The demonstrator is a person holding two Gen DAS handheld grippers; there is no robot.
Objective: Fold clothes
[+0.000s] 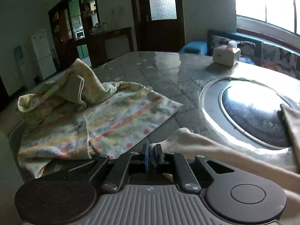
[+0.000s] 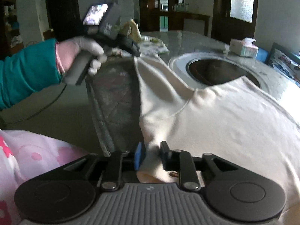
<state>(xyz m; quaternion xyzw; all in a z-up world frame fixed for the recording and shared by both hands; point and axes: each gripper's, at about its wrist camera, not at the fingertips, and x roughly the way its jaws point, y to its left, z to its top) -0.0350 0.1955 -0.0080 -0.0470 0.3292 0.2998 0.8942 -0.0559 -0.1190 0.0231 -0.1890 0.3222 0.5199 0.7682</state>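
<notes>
A cream-white garment (image 2: 225, 116) lies spread over the near part of the table, its far edge reaching the round metal inset. My right gripper (image 2: 152, 154) is shut on a bunched fold of this garment at its near left corner. My left gripper (image 1: 152, 154) is shut on a thin edge of the same cream garment (image 1: 202, 146), which stretches away to the right. In the right wrist view the left gripper (image 2: 136, 53), held by a gloved hand (image 2: 82, 50) with a teal sleeve, pinches the garment's far left corner. A floral patterned garment (image 1: 97, 123) lies crumpled at the left.
A round metal inset (image 1: 253, 112) with a dark bowl sits in the quilted table cover (image 1: 150, 71). A tissue box (image 1: 226, 55) stands at the far side. The table's left edge (image 2: 99, 116) drops to the floor. Pink flowered cloth (image 2: 28, 159) fills the near left corner.
</notes>
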